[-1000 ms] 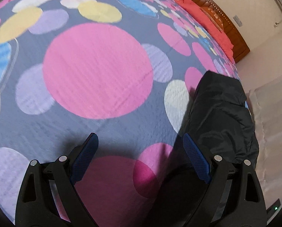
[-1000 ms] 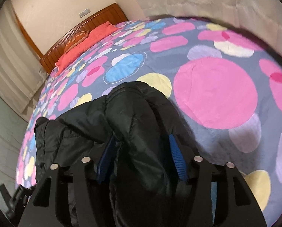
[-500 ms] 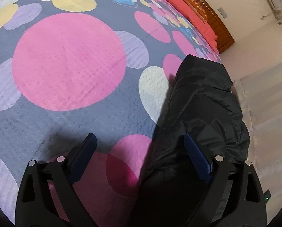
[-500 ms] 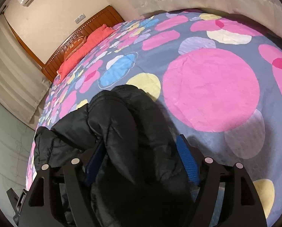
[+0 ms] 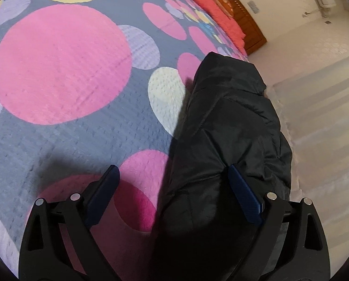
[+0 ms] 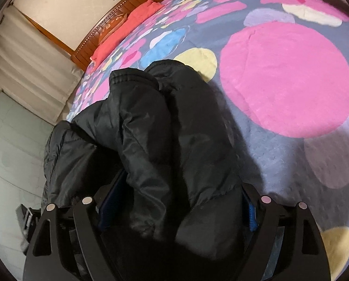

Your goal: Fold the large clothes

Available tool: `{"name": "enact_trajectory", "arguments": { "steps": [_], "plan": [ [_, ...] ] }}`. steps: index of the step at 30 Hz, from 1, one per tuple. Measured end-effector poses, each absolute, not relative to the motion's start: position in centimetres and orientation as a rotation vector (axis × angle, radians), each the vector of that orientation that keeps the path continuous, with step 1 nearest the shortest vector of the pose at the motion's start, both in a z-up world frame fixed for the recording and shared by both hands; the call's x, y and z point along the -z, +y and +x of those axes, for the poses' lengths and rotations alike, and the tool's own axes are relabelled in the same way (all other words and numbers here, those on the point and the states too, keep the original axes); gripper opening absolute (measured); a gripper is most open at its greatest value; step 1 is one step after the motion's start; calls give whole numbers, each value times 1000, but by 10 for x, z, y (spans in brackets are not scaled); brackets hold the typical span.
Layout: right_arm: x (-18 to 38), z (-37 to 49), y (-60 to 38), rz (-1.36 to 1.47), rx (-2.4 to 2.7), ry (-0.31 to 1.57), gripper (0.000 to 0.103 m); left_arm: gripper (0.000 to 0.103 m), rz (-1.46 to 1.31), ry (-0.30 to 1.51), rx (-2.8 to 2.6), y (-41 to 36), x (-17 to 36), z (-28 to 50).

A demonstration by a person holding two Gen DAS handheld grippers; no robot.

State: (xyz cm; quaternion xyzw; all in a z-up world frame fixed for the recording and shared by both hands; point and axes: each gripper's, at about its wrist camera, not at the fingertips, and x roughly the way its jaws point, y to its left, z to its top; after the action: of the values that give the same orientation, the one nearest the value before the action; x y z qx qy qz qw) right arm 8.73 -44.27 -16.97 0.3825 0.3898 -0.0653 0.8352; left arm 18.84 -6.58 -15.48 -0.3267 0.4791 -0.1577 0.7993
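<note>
Compared with a second ago, the black jacket (image 5: 230,126) fills more of the left gripper (image 5: 174,182) view. Left jaws spread wide; right gripper (image 6: 176,201) jaws opening around jacket folds.

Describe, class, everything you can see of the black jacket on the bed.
The black jacket looks like shiny, quilted, puffy nylon with stitched panels and a ribbed edge at its far end. It lies bunched in thick folds along the edge of the spotted bedspread. The right gripper straddles a fold, its jaws opening; the left gripper is open, one finger over the jacket.
</note>
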Motion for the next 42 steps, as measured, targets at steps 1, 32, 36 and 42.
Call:
{"name": "enact_trajectory", "arguments": {
  "steps": [1, 32, 36, 42],
  "plan": [
    [169, 89, -442, 801, 132, 828, 82, 96, -697, 1028, 347, -67, 155, 190],
    [159, 123, -371, 857, -89, 725, 31, 83, -545, 1007, 618, -83, 110, 231],
    [153, 160, -350, 846, -139, 732, 31, 83, -555, 987, 573, -59, 106, 247],
    [156, 218, -320, 859, -210, 752, 31, 83, -559, 953, 494, -23, 101, 280]
  ]
}}
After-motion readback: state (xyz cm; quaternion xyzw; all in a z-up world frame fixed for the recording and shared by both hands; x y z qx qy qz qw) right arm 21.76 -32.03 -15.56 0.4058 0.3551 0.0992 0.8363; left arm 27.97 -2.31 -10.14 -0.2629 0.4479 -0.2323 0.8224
